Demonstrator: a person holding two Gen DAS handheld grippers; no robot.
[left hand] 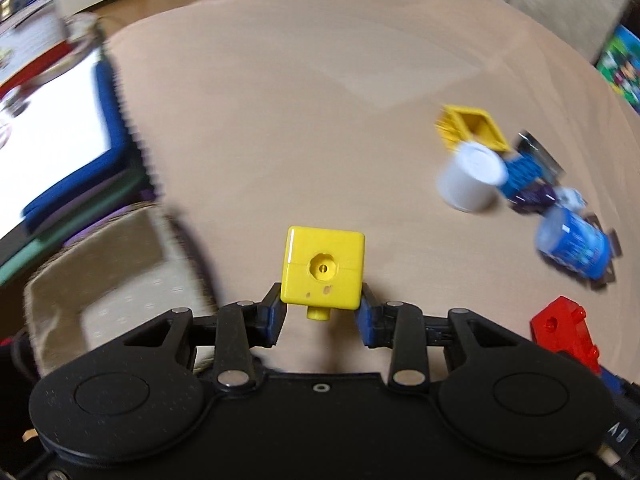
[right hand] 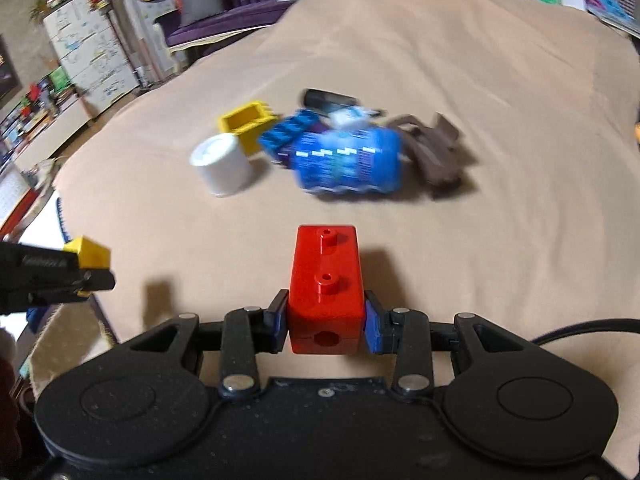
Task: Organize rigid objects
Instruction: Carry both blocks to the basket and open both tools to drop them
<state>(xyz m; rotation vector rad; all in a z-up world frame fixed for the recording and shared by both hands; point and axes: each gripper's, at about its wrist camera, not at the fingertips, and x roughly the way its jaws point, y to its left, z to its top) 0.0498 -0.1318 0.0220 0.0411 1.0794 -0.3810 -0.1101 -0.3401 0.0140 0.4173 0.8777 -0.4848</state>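
My left gripper [left hand: 322, 312] is shut on a yellow cube block [left hand: 323, 268] with a round socket on its face, held above the beige cloth. In the right wrist view that same yellow block [right hand: 89, 255] shows at the left edge, clamped in the left gripper [right hand: 86, 276]. My right gripper [right hand: 326, 320] is shut on a red two-stud block [right hand: 326, 280]; the red block [left hand: 566, 330] also appears at the lower right of the left wrist view. Beyond lies a blurred pile: a white cup [right hand: 222, 164], an open yellow box [right hand: 249, 124], a blue brick [right hand: 286, 132], a blue can [right hand: 348, 164].
A brown piece [right hand: 434, 152] and a dark flat object [right hand: 328, 100] lie by the pile. A woven beige basket [left hand: 104, 276] sits low at the left, beside a blue-edged white board [left hand: 60, 140]. The beige cloth [left hand: 300, 100] stretches bare toward the far side.
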